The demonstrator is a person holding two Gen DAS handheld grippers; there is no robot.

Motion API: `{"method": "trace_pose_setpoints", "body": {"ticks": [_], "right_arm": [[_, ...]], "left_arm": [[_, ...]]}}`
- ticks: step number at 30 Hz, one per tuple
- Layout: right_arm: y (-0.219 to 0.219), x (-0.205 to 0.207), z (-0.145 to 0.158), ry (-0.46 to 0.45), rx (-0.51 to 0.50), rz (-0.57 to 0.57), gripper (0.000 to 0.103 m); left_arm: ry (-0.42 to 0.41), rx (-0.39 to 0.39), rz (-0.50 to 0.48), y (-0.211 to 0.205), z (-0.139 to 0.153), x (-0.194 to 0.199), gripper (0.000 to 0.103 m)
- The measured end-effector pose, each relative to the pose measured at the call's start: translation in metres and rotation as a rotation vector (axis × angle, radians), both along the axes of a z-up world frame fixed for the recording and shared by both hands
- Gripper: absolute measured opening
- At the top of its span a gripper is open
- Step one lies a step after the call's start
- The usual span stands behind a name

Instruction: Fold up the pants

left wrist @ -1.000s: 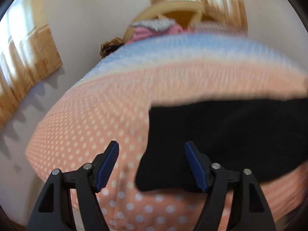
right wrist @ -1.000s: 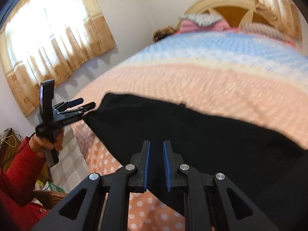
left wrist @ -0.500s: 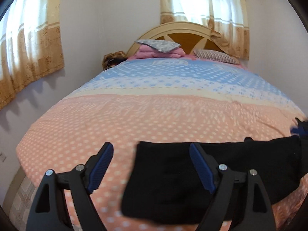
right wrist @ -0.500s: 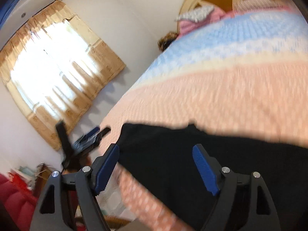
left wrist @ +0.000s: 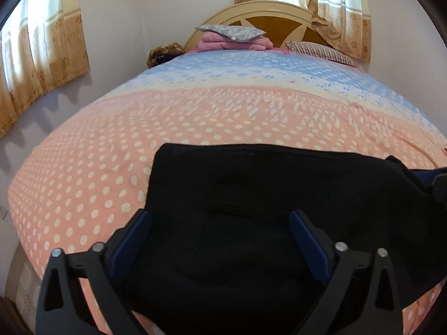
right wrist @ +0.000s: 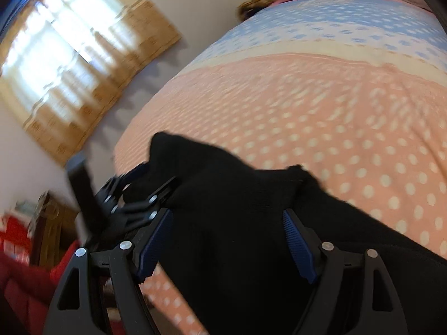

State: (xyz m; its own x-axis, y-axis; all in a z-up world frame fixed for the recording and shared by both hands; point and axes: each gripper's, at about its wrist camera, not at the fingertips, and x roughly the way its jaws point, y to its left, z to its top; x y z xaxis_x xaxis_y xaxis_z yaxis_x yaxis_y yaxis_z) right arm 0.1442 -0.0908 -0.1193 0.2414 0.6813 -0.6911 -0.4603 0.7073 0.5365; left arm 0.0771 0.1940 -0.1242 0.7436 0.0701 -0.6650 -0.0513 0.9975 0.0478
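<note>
Bed [left wrist: 195,128] | pants [left wrist: 251,209] | left claw [left wrist: 220,237], right claw [right wrist: 227,240]: wide, empty

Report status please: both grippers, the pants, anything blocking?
Left gripper open, over pants. Right gripper open, holding nothing. Black pants flat on the bedspread, near its foot edge. Nothing in the way.

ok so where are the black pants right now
The black pants lie flat across the near, polka-dotted end of the bedspread, low in both views, under the open left gripper and right gripper.
</note>
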Motion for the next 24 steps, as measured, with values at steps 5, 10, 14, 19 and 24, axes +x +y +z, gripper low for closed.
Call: {"method": "trace_pose_setpoints", "body": {"ticks": [5,10,14,19,24], "right_arm": [[0.005,0.030,-0.018,0.059,0.024,-0.041,0.080],[0.009,0.051,-0.019,0.073,0.106,-0.099,0.081],[-0.034,0.073,-0.009,0.057,0.152,-0.267,0.081],[-0.133,0.060,0.024,0.033,0.017,-0.533,0.081],[-0.269,0.030,0.064,-0.029,-0.473,-1.037,0.081]], "left_arm": [[-0.004,0.035,0.008,-0.010,-0.002,0.004,0.103],[0.000,0.037,0.004,-0.009,-0.002,0.004,0.103],[0.004,0.042,0.007,-0.010,-0.001,0.005,0.103],[0.005,0.040,0.013,-0.011,-0.001,0.007,0.103],[0.008,0.046,0.027,-0.013,-0.002,0.009,0.103]]}}
